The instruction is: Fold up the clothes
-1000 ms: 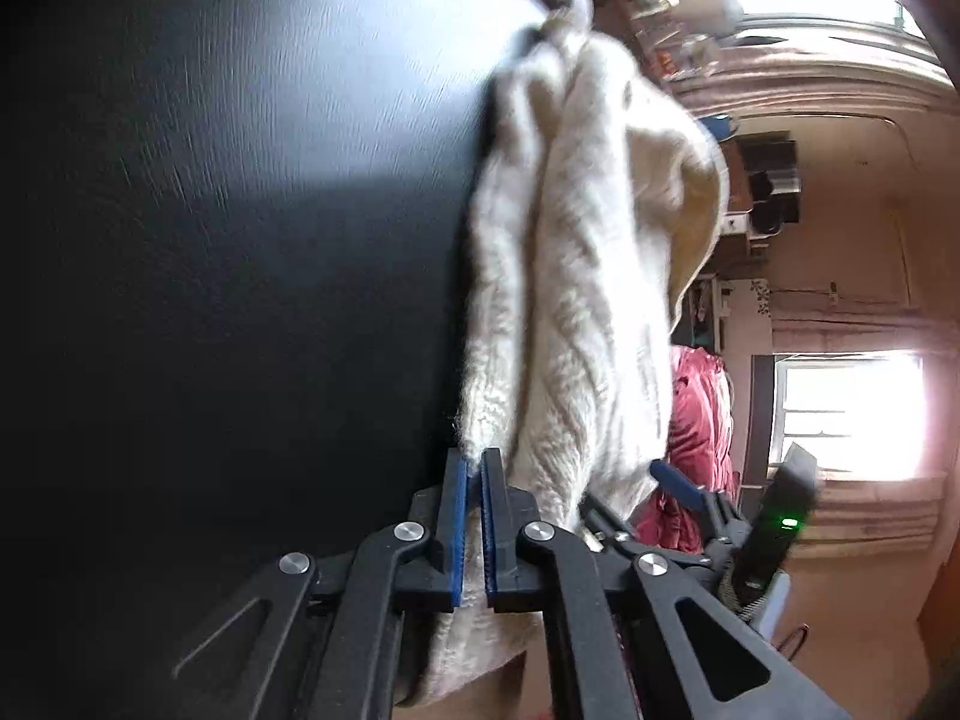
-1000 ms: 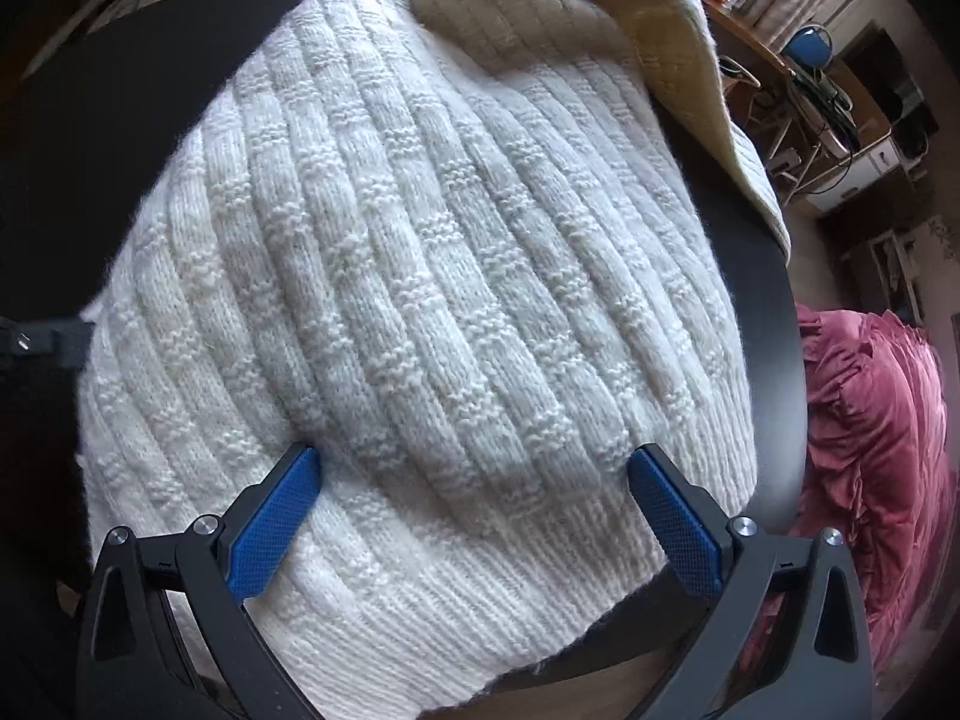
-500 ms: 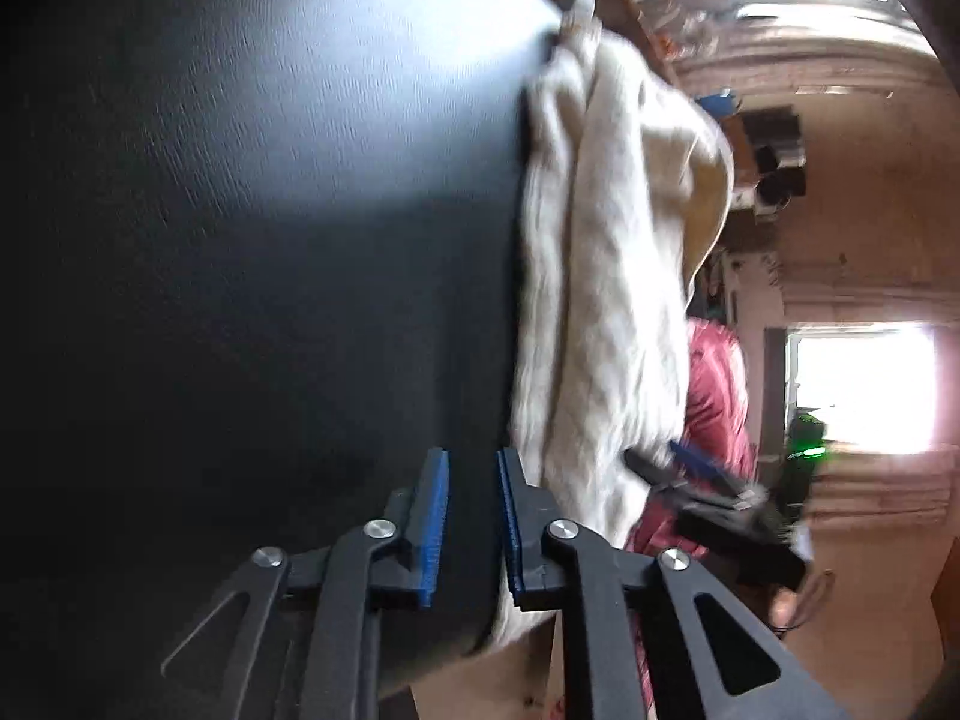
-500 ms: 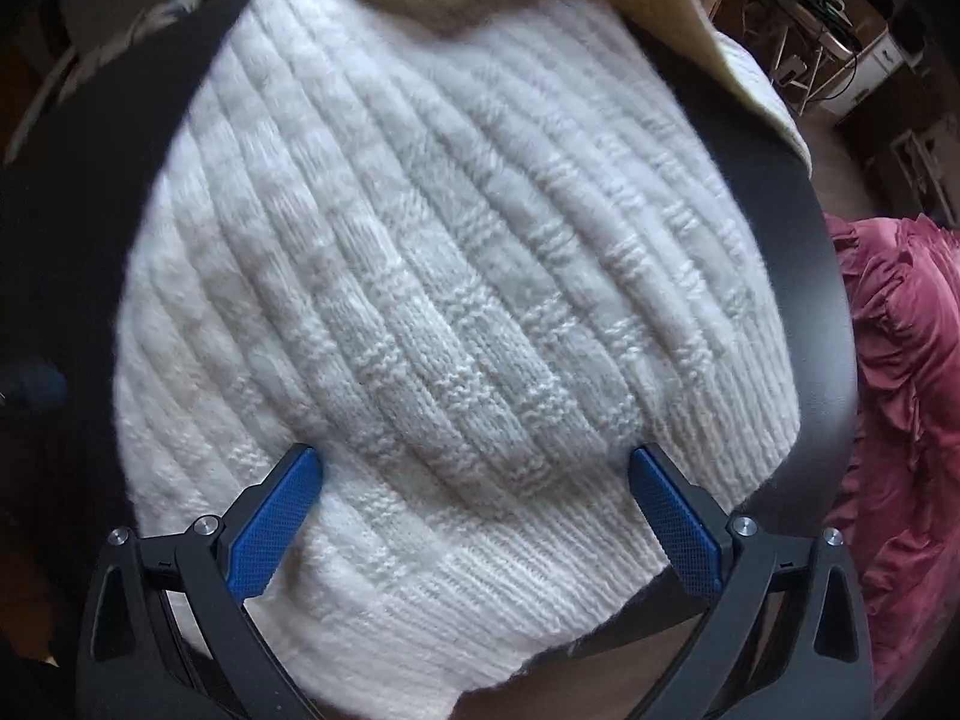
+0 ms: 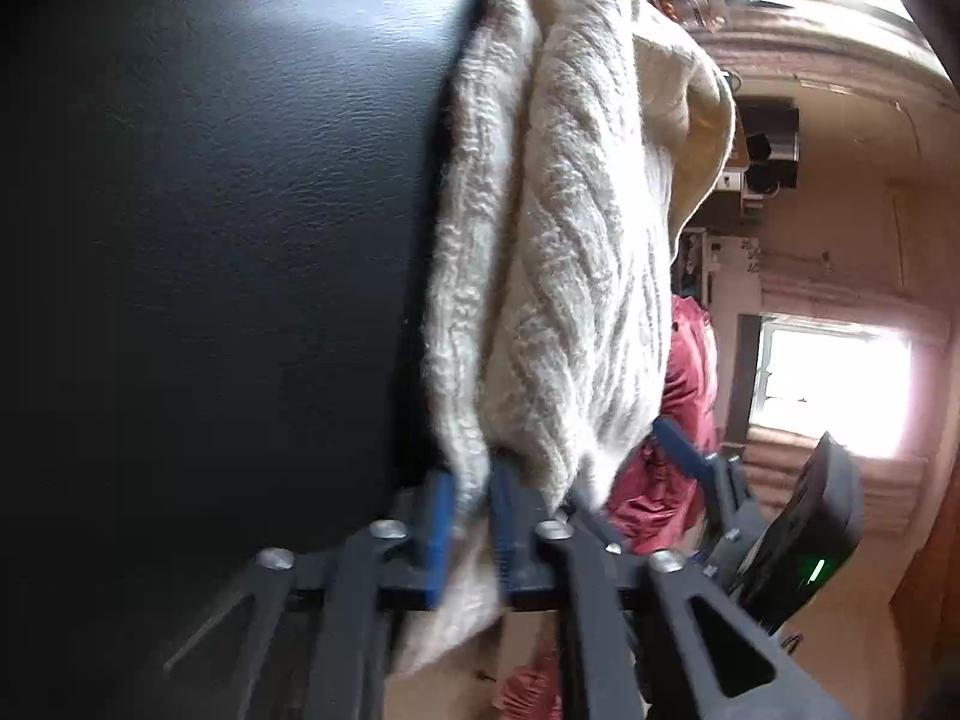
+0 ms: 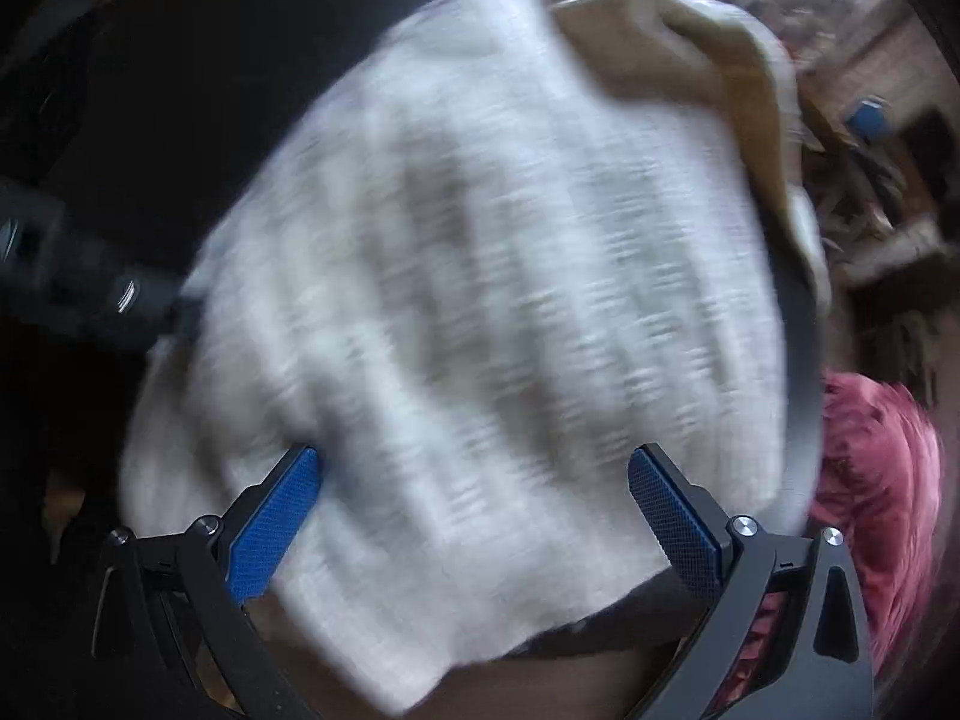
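A cream knitted sweater point(image 5: 570, 276) lies folded on a black leather-like surface point(image 5: 210, 240), its near edge hanging over the rim. My left gripper point(image 5: 469, 504) is at the sweater's left edge; its jaws are closing, with a fold of the knit filling the narrow gap between the blue pads. In the right wrist view the sweater point(image 6: 480, 300) is blurred and fills the middle. My right gripper point(image 6: 474, 516) is wide open just above the sweater's near hem, nothing pinched between its blue pads point(image 6: 672, 516). The right gripper's finger point(image 5: 684, 450) also shows behind the sweater.
A dark red garment point(image 6: 870, 480) lies heaped beyond the right rim of the black surface point(image 6: 150, 90), also seen as red cloth point(image 5: 690, 396). Cluttered shelves point(image 5: 768, 150) and a bright window point(image 5: 828, 384) stand behind. The floor point(image 5: 852, 648) lies below the edge.
My left gripper opened briefly, moved in onto the sweater's left edge and closed around a fold. The right gripper stayed wide open; its view has swung and blurred.
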`<state>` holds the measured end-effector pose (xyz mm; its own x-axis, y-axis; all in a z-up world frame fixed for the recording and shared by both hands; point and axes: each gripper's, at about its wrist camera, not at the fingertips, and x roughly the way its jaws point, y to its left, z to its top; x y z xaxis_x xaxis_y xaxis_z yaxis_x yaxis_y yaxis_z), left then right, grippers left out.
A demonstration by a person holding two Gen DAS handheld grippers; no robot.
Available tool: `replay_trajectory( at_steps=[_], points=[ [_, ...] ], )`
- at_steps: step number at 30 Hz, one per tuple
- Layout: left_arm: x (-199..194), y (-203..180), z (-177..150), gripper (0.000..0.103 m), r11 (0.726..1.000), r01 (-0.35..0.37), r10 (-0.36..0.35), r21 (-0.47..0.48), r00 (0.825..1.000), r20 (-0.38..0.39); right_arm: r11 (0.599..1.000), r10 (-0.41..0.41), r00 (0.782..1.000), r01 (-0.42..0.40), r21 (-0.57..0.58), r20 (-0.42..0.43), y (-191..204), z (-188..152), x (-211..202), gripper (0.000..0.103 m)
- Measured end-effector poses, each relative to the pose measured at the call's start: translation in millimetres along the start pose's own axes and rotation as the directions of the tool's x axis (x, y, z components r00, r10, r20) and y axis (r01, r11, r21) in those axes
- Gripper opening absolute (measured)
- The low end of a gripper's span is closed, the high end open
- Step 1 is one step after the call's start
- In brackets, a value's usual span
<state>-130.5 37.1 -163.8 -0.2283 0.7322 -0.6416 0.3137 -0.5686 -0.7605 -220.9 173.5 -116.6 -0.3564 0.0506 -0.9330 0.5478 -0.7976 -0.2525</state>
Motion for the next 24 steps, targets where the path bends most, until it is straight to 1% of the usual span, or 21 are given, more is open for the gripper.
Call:
replay_trajectory(
  at_steps=[2,4,6,8,10,11,13,14,15,17,19,21,22,24],
  points=[
    [-0.7,-1.2,1.0,0.005,1.0,-0.011,0.01,0.025,1.0,0.024,1.0,0.012,1.0,-0.011,0.027,-0.012,-7.9,2.4,4.7,0.103],
    [-9.8,-2.1,-0.5,0.004,0.999,-0.019,0.017,0.04,0.998,0.054,1.0,0.011,1.0,-0.01,0.028,-0.011,-9.9,5.4,7.5,0.103],
    [-26.9,-4.5,-0.6,0.004,0.997,-0.02,0.014,0.068,0.996,0.087,1.0,-0.007,1.0,0.007,0.02,-0.006,-9.1,8.7,4.1,0.103],
    [-47.4,-10.9,-2.4,0.004,0.992,-0.026,0.012,0.121,0.993,0.113,0.999,-0.04,0.999,0.04,-0.007,-0.004,-6.1,11.8,0.3,0.103],
    [-66.9,-18.3,1.0,0.004,0.986,-0.057,0.033,0.155,0.987,0.157,0.994,-0.101,0.995,0.1,-0.036,-0.022,-1.8,15.7,2.9,0.103],
    [-78.8,-13.7,3.8,0.004,0.983,-0.084,0.054,0.165,0.983,0.177,0.991,-0.127,0.991,0.126,-0.048,-0.035,0.2,15.2,5.9,0.103],
    [-101.1,-4.8,9.7,0.004,0.974,-0.134,0.094,0.182,0.972,0.214,0.991,-0.132,0.991,0.131,-0.036,-0.038,1.5,13.2,9.1,0.103],
    [-103.1,-0.5,15.2,0.004,0.974,-0.142,0.105,0.178,0.973,0.204,0.992,-0.126,0.991,0.126,-0.02,-0.04,0.2,13.8,9.6,0.103],
    [-107.3,9.1,21.4,0.004,0.971,-0.176,0.143,0.163,0.97,0.195,0.993,-0.121,0.992,0.121,-0.006,-0.044,-1.3,14.7,10.1,0.103],
    [-112.6,22.4,25.3,0.005,0.957,-0.243,0.209,0.161,0.957,0.203,0.993,-0.112,0.992,0.113,0.017,-0.05,-4.0,16.6,10.1,0.103],
    [-120.1,36.2,25.9,0.008,0.961,-0.238,0.205,0.141,0.955,0.214,0.994,-0.105,0.993,0.106,0.031,-0.056,-6.1,18.0,9.6,0.103],
    [-127.0,47.3,21.9,0.016,0.966,-0.219,0.19,0.138,0.962,0.197,0.993,-0.108,0.992,0.11,0.036,-0.066,-6.4,19.4,8.4,0.103],
    [-129.8,51.6,19.9,0.016,0.968,-0.212,0.184,0.138,0.964,0.19,0.993,-0.111,0.991,0.114,0.035,-0.071,-6.3,17.7,7.0,0.103],
    [-128.0,46.5,15.4,0.021,0.963,-0.223,0.192,0.152,0.962,0.196,0.992,-0.123,0.99,0.125,0.021,-0.076,-3.7,17.0,0.1,0.103]
  ],
)
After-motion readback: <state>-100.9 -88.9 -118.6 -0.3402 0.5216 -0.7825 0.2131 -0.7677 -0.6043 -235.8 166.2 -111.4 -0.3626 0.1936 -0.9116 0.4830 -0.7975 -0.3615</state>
